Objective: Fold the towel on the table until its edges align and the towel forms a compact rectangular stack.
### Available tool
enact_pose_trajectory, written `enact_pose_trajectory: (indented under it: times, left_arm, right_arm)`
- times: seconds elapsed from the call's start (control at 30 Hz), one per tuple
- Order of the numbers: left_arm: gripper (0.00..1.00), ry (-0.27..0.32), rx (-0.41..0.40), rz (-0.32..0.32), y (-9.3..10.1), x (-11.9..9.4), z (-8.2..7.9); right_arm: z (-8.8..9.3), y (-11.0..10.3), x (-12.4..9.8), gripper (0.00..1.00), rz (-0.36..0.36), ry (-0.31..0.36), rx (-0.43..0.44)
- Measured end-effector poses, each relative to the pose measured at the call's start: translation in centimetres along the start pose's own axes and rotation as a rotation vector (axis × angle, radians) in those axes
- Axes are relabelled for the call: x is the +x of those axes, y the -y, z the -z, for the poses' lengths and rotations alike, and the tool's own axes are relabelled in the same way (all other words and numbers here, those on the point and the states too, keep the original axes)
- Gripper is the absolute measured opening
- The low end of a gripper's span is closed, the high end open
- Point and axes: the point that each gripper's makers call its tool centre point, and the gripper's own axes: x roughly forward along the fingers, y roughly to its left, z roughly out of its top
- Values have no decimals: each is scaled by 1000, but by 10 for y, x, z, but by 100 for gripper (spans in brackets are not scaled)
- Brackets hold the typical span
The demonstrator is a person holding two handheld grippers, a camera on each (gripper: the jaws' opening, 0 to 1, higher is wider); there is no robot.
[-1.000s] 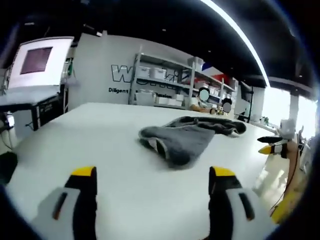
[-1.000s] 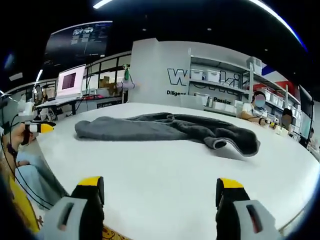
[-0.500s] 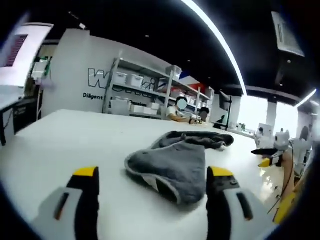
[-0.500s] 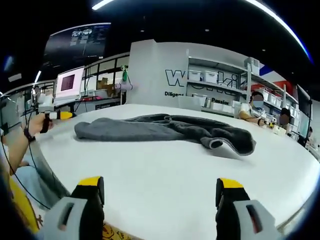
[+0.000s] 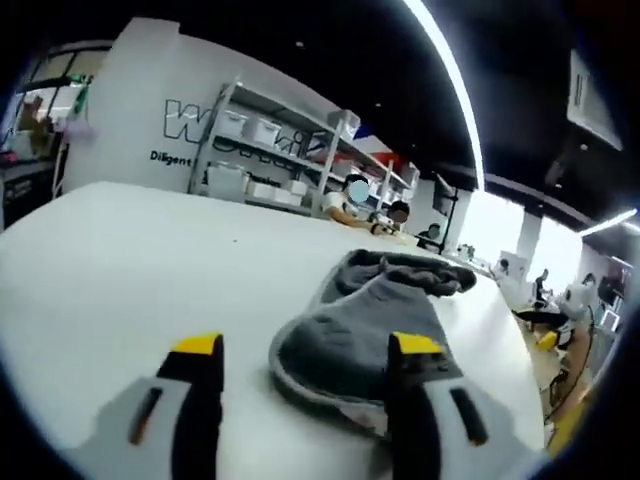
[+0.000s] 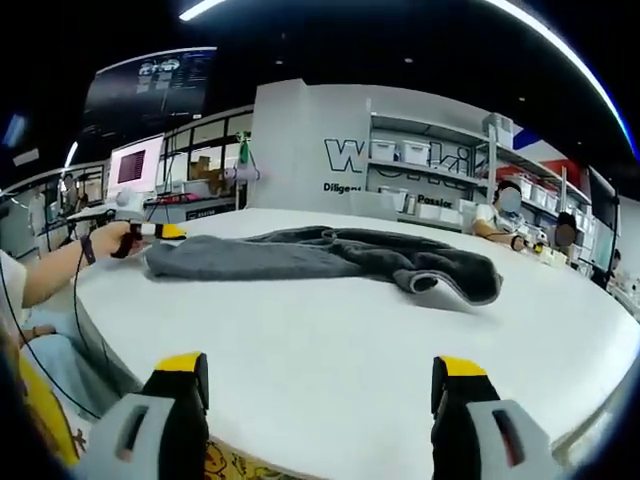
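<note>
A crumpled grey towel [image 5: 365, 315] lies stretched out on the white table [image 5: 110, 240]. Its near rounded end, with a pale hem, sits low between the yellow-tipped jaws of my left gripper [image 5: 305, 350], which is open; the right jaw overlaps the cloth. In the right gripper view the towel [image 6: 320, 255] runs left to right across the table [image 6: 330, 340], with a folded-over flap at its right end. My left gripper [image 6: 160, 232], held by a hand, is at the towel's left end. My right gripper [image 6: 320, 365] is open near the table's front edge, well short of the towel.
Shelves with white bins [image 6: 430, 170] and a lettered wall stand behind the table. People sit at the back right [image 6: 505, 215]. A monitor [image 6: 135, 165] stands on a desk to the left. The table's rounded edge [image 6: 110, 340] runs close to my right gripper.
My left gripper has moved in to the towel's end, which now lies between its jaws. The right gripper has stayed nearly still and open.
</note>
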Motion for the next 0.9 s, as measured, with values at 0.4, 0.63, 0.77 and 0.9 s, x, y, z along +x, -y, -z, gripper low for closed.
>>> enact_pose_trajectory:
  times: [0.4,0.63,0.77,0.9]
  left_arm:
    - [28,-58,-74,3,-9,9,11]
    - [5,-59,-49,14,0,7,6]
    - [5,-25,-21,36,12,1,-6]
    - [4,19,-7,72,29,-6,-20]
  right_arm:
    - [6,3,-1,96,2,1,17]
    - [6,3,-2,96,2,3,20]
    - [7,3,-2,96,3,4,20]
    - [6,4,-2,96,6,5,23]
